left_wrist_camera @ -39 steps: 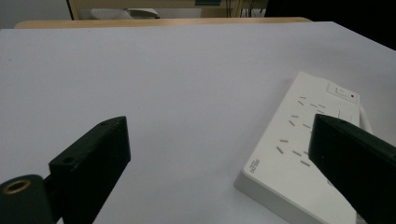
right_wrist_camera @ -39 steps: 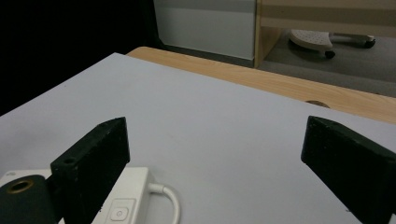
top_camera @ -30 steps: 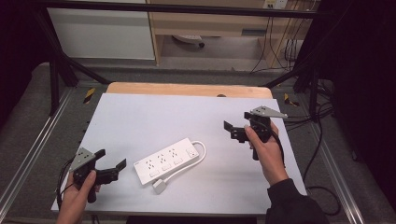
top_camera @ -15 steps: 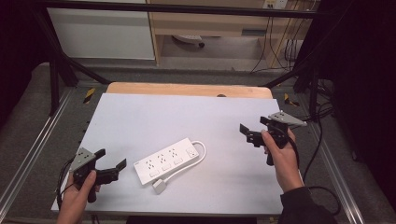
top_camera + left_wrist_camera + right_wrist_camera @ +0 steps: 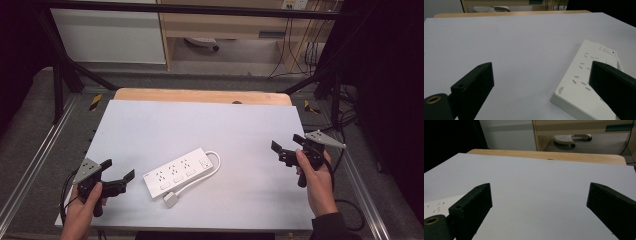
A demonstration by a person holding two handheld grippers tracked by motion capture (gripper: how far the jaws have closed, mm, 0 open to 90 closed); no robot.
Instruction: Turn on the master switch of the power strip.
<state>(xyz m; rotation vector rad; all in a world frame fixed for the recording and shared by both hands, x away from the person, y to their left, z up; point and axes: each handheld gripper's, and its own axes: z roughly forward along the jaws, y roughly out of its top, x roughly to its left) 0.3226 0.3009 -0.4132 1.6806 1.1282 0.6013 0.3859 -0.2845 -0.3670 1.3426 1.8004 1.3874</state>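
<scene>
Both grippers wide open, nothing held. Left gripper [image 5: 119,176] at near-left table [image 5: 240,125] corner, strip [image 5: 177,172] just right of it. Right gripper [image 5: 287,148] near right edge, well apart. Left gripper view shows strip's switch [image 5: 607,49]; high view shows its plug [image 5: 171,200].

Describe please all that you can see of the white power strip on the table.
The power strip is a long white block that looks like plastic. It lies flat and at a slant on the pale table, near its front edge. Its top has three groups of socket slots and a switch with a small red dot at one end. A white cable loops from that end back along its side to a white plug lying close in front. Only the table touches it; both grippers are apart from it.
</scene>
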